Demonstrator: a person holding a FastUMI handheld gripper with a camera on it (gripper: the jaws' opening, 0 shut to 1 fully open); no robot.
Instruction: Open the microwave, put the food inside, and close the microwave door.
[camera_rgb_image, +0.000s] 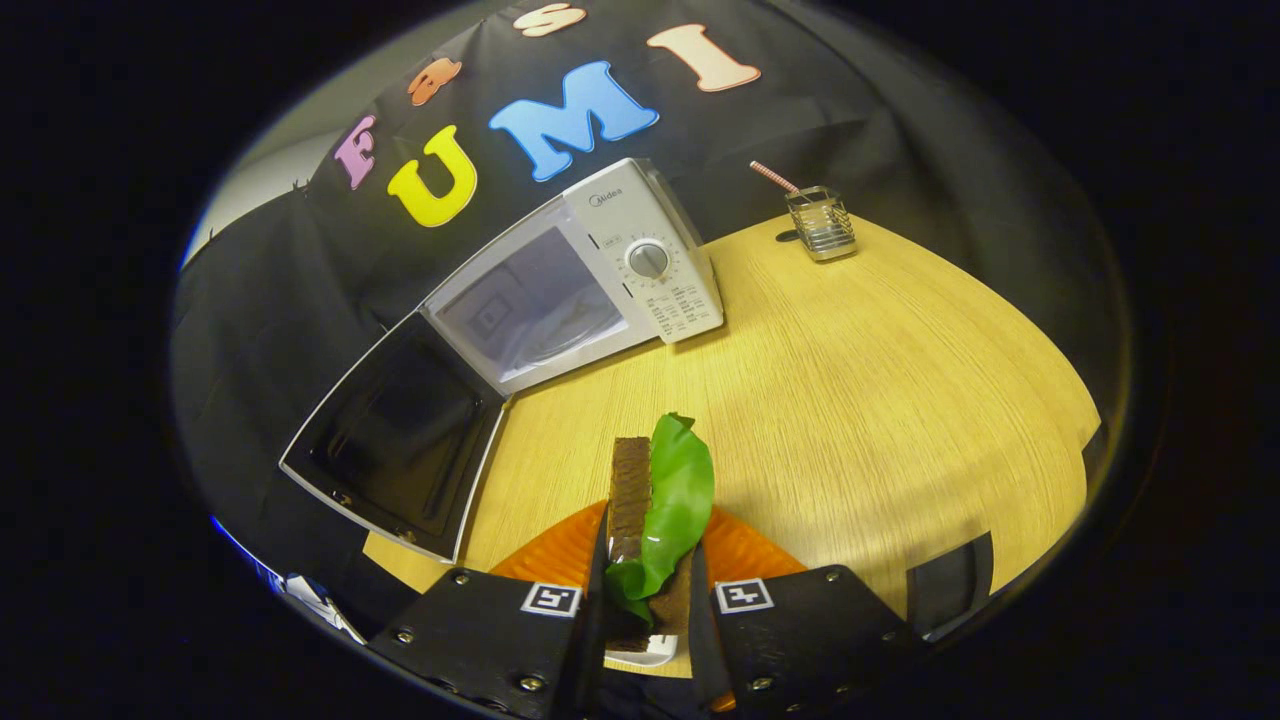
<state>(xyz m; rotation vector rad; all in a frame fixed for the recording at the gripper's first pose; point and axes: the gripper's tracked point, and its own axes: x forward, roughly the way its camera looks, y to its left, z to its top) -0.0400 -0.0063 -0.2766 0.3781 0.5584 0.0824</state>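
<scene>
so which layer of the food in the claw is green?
The leaf, on the side of the sandwich nearer the wire holder; the slab beside it is brown. The claw is shut on the sandwich.

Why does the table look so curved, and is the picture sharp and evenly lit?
In the gripper view, the fisheye lens bows the wooden table into a dome and tilts the microwave, whose door hangs open. The middle is bright and fairly sharp, and the edges fall into darkness. A soft reflection sits in the microwave's cavity, and a glossy highlight marks the green leaf of the food held between the tool fingers.
</scene>
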